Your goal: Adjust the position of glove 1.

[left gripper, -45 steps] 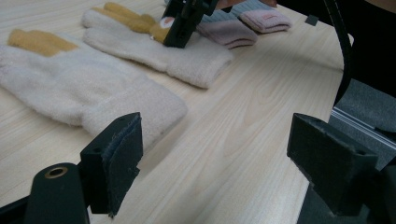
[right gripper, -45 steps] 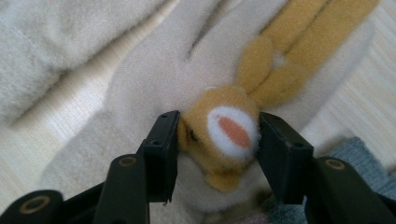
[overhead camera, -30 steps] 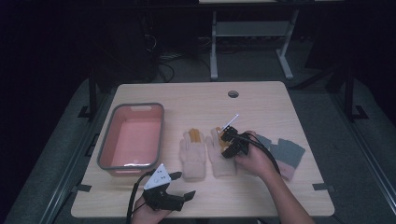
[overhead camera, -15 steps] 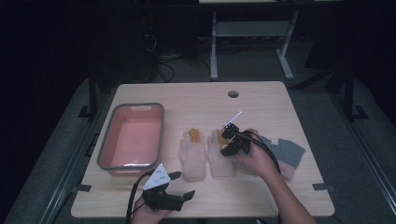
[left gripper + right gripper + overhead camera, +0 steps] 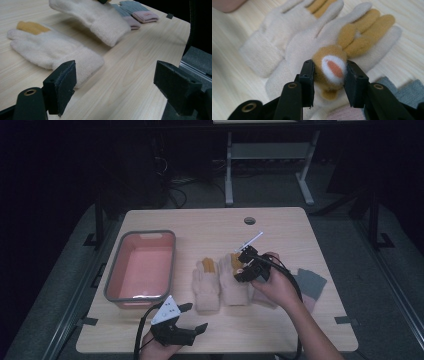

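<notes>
Cream glove [image 5: 317, 42] with tan fingers, right one of the pair: lies mid-surface, palm up, tan fingertips pointing away from the person. Right gripper [image 5: 248, 266] is down on it, its fingers closed on a tan plush bump with a white-and-orange patch [image 5: 332, 68] on the glove's face. In the right gripper view the bump sits squeezed between both black pads. In the left gripper view that glove's cuff end [image 5: 105, 23] looks raised off the wood, shadow under it.

Second cream glove [image 5: 207, 285] lies flat just beside the first, on its left, touching or nearly so along the side; tan patch at its finger end too. In the left gripper view its cuff [image 5: 82, 62] is just beyond the near pad.

Left gripper [image 5: 186, 318] is at the near edge of the surface [image 5: 280, 227], grey three-cornered plate on top, fingers spread wide, nothing between them, apart from both gloves.

Pink tub with grey rim [image 5: 141, 270] sits at the left, near the second glove, not touching. Can't tell if anything is inside.

Grey and pink knit gloves [image 5: 310, 285] lie to the right of the right hand [image 5: 275, 287], partly hidden by it. Round cable hole [image 5: 250, 220] in the far part of the surface.
</notes>
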{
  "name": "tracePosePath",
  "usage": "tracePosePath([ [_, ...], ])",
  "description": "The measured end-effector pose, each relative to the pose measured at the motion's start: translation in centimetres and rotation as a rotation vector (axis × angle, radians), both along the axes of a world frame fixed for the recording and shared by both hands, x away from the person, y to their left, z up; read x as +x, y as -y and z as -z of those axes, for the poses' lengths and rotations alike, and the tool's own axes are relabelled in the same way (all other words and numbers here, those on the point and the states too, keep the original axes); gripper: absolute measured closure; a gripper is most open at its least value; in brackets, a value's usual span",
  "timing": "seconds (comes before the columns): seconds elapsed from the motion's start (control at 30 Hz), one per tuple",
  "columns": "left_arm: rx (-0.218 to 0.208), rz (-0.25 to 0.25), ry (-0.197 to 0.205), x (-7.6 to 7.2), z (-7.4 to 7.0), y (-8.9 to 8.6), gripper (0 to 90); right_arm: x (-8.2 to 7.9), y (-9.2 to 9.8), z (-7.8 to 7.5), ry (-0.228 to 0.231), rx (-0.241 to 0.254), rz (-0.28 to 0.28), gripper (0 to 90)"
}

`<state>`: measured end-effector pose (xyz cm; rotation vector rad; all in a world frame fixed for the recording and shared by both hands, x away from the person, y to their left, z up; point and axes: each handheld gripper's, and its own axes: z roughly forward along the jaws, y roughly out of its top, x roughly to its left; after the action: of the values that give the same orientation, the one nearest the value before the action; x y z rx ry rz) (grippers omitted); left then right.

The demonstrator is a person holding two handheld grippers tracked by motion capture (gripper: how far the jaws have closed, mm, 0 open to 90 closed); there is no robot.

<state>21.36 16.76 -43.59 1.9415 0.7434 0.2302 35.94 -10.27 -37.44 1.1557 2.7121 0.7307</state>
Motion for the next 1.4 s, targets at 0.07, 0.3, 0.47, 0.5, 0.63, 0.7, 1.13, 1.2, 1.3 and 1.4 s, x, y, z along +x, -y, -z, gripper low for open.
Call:
tracePosePath([
  [0.07,-0.004,-0.003,0.002,0.0,0.0,0.0,18.4,-0.1,-0.1,-0.2,0.004,0.002,-0.001,62.8],
  [0.3,0.005,-0.008,-0.004,0.0,-0.1,-0.1,18.4,-0.2,-1.5,-1.2,0.022,0.018,-0.027,62.8],
  [0.47,0.005,-0.011,-0.003,0.0,-0.2,-0.3,18.4,0.0,-2.9,-1.4,0.019,0.031,-0.049,62.7],
  [0.5,0.004,-0.012,-0.003,0.0,-0.2,-0.3,18.4,0.0,-3.2,-1.4,0.018,0.034,-0.054,62.7],
  [0.63,0.000,-0.017,-0.001,0.0,-0.2,-0.4,18.4,0.1,-4.4,-1.4,0.011,0.035,-0.067,62.7],
  [0.7,-0.001,-0.018,-0.001,-0.1,-0.2,-0.4,18.4,0.2,-4.8,-1.3,0.007,0.031,-0.068,62.7],
  [1.13,0.017,-0.018,0.007,0.0,-0.3,-0.6,18.7,0.3,-6.9,-0.7,-0.004,0.027,-0.087,62.7],
  [1.2,0.009,-0.023,0.005,-0.1,-0.3,-0.6,18.7,0.3,-7.2,-0.6,-0.012,0.026,-0.088,62.7],
  [1.3,0.011,-0.024,0.005,0.0,-0.3,-0.6,18.6,0.3,-7.6,-0.3,-0.014,0.025,-0.092,62.6],
  [1.4,0.013,-0.024,-0.001,0.0,-0.3,-0.6,18.7,0.3,-7.9,-0.1,-0.024,0.023,-0.093,62.6],
])
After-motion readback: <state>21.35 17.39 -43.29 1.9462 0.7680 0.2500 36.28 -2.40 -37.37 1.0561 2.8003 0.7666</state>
